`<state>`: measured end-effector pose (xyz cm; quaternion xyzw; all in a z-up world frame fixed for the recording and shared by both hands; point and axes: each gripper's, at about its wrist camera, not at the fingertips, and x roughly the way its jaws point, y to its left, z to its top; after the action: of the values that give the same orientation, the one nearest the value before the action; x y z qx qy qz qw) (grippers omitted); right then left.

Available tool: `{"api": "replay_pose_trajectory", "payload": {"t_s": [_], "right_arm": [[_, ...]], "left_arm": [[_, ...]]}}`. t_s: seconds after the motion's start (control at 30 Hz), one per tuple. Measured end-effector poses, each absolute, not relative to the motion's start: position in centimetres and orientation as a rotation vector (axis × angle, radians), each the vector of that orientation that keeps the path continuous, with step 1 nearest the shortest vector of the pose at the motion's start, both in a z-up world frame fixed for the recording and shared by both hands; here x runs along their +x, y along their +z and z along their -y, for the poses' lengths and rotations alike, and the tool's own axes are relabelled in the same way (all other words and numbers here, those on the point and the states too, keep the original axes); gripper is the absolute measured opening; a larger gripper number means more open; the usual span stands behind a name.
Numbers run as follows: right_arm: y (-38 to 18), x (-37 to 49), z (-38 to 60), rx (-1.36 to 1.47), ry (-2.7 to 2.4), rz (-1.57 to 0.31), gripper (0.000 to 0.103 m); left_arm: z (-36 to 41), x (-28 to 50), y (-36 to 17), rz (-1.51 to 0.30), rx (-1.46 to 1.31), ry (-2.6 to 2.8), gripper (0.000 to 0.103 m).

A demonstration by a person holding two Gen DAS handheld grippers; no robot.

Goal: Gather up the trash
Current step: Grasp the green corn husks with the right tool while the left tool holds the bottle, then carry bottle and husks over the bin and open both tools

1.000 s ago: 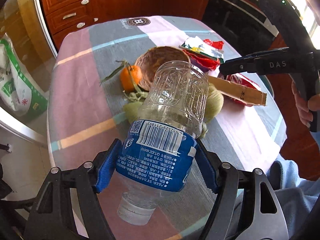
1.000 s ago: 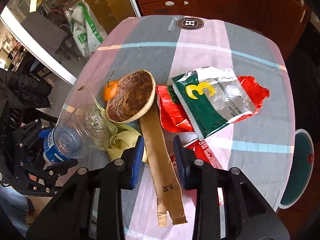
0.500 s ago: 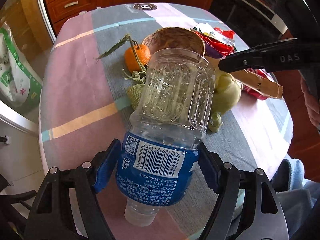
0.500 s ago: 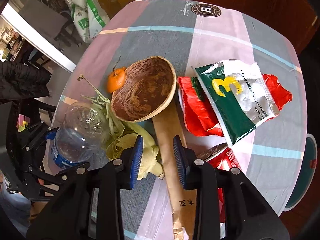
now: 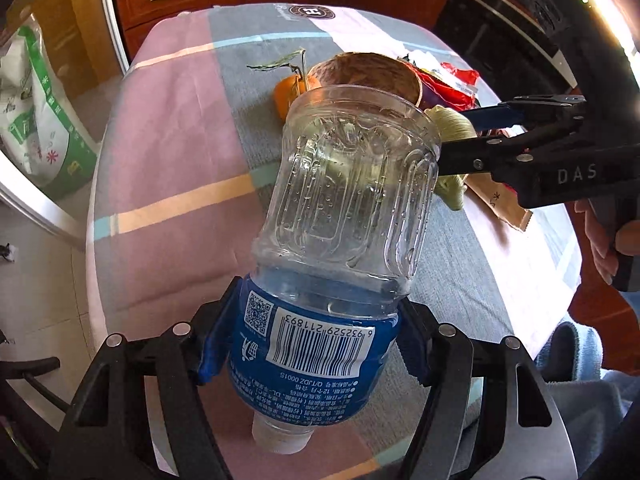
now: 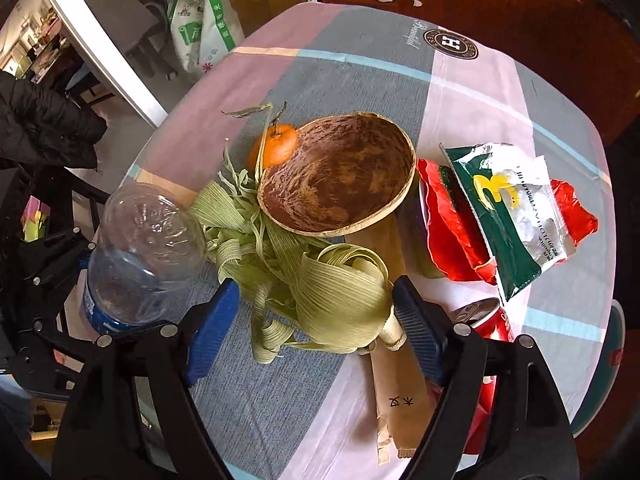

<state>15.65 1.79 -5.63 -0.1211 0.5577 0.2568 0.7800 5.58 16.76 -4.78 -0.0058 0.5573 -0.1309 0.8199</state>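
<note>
On my left, the left gripper (image 5: 316, 344) was clamped on the empty plastic bottle (image 5: 344, 208), its blue pads pressed against the labelled band, cap end toward the camera and the clear base pointing out over the table (image 5: 168, 132). The bottle was lifted off the striped cloth, not resting on it, so that piece of trash counted as collected in my judgement (it only needed somewhere to go, and no bin showed in either view).

Further right, the right gripper (image 6: 316, 320) stood wide open, holding nothing, with the pile of corn husks (image 6: 320, 276) sitting between its two blue pads. I judged the husks to be the step in hand. They lay touching the rim of the brown shell bowl (image 6: 340, 176), with a tangerine (image 6: 276, 144) just behind. The paper sleeve (image 6: 400, 396) ran under the husks' right edge.

To do it well, I would have lowered the pads around the thick curled bundle rather than the loose strips, then closed firmly, since the husks looked springy and liable to shed leaves. The sleeve should be kept out of the pinch.

Rightmost lay the snack wrappers (image 6: 508, 208) and a red can (image 6: 488, 320), untouched.
</note>
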Motion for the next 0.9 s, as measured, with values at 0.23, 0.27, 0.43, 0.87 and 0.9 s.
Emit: {"api": "replay_pose_trajectory", "payload": {"t_s": [0.23,0.27,0.43,0.87,0.9], "right_arm": [[-6.2,16.0,-1.7,-0.295,0.504,-1.172,0.076],[-6.1,16.0,-1.5,-0.276,0.51,-1.173,0.076],[-7.1,15.1,-1.9,-0.288,0.517,-1.213,0.059],[-0.5,11.3,5.3,-0.121,0.507,-1.087,0.04],[0.3,11.0,6.1,-0.103,0.503,-1.073,0.04]], "left_arm": [[-16.5,4.4,-4.8,-1.183,-0.044,-0.263,0.07],[-16.4,4.3,-4.8,-1.183,-0.051,-0.261,0.07],[-16.5,4.2,-5.0,-1.181,-0.077,-0.245,0.07],[-14.1,2.5,0.0,-1.07,-0.042,-0.233,0.07],[-13.8,2.6,0.7,-1.058,-0.035,-0.232,0.07]]}}
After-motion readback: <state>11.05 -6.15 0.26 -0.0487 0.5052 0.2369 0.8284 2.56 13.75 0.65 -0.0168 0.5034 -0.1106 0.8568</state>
